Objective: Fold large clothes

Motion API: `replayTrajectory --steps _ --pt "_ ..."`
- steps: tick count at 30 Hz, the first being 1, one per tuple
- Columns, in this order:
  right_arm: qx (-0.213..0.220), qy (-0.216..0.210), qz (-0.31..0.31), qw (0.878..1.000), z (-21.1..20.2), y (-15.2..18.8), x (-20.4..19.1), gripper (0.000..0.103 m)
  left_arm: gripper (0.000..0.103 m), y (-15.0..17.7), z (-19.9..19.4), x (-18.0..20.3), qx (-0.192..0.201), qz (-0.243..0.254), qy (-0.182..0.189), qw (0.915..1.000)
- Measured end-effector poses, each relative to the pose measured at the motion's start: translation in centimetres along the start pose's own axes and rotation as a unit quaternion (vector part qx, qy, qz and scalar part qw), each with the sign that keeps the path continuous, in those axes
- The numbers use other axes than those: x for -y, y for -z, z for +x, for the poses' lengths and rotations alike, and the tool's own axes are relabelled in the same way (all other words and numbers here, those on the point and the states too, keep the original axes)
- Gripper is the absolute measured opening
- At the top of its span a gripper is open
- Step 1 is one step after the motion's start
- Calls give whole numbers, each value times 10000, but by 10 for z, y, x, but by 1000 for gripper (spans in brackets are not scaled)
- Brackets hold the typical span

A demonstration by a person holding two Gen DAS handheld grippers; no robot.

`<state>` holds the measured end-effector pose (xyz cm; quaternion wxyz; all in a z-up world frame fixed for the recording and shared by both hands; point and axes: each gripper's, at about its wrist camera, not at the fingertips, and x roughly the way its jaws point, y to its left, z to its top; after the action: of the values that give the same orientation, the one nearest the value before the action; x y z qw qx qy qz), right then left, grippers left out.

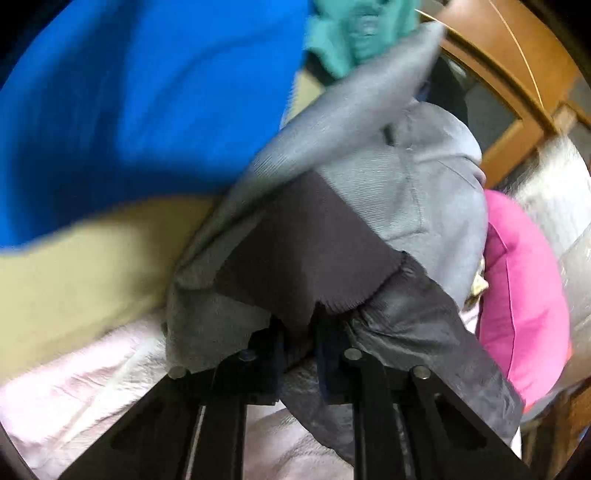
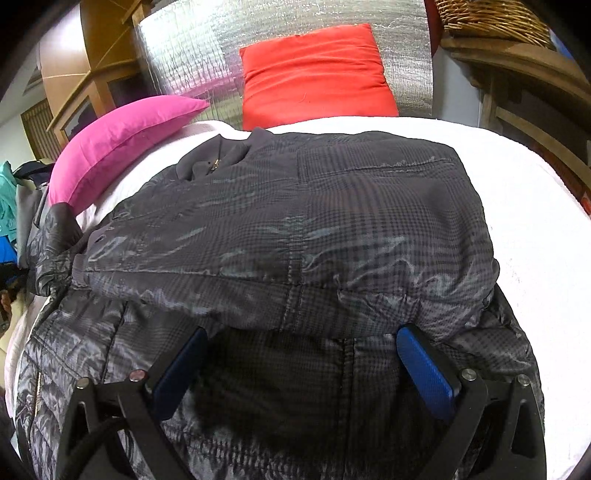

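A dark grey checked padded jacket [image 2: 295, 229] lies partly folded on a white bed cover [image 2: 524, 206]. My right gripper [image 2: 299, 354] is open just above the jacket's near part, its blue pads [image 2: 424, 369] on either side of the fold's edge. My left gripper [image 1: 299, 332] is shut on the jacket's dark ribbed cuff and sleeve [image 1: 295, 258], lifted off the bed. The grey lining [image 1: 388, 177] hangs beyond it. The left fingertips are hidden by cloth.
A pink cushion [image 2: 122, 140] and a red cushion [image 2: 314, 74] lean at the head of the bed before a silver foil panel [image 2: 192, 48]. Blue [image 1: 129, 103] and teal [image 1: 354, 33] clothes lie left. Wooden furniture [image 2: 517, 85] and a wicker basket [image 2: 491, 18] stand right.
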<state>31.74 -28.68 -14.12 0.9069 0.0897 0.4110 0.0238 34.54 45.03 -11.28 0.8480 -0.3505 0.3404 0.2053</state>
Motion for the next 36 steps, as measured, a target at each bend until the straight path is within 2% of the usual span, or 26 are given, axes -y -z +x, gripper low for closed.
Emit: replayTrajectory --steps 5,9,13,16,20,23,27,30,32,36 --pt "20 -43 39 10000 -1 0 0 103 15 -7 -41 36 351 495 64 9981" --pt "49 -120 104 9999 -2 0 2 103 15 -5 -100 79 820 1134 234 9899" --pt "76 -177 155 9997 -4 0 2 103 15 16 -160 138 1251 1944 673 9706" --pt "92 -214 187 9996 -4 0 3 103 14 53 -196 191 1424 2546 1068 9505" --pt "129 -307 261 9991 -5 1 5 103 15 109 -206 258 1375 3144 1422 9285" --pt "158 -388 320 9986 -6 1 8 103 14 150 -205 296 1250 3453 1570 9168" --pt "207 -500 417 9977 -8 3 11 103 14 205 -185 338 939 3710 1630 9094" --pt "236 -572 477 9969 -9 3 13 103 14 245 -161 366 784 3970 1576 9008" --pt "254 -614 516 9965 -10 4 15 103 14 284 -147 382 571 4180 1467 8947" --pt "278 -663 568 9958 -11 4 16 103 15 336 -109 398 104 4423 1220 8885"
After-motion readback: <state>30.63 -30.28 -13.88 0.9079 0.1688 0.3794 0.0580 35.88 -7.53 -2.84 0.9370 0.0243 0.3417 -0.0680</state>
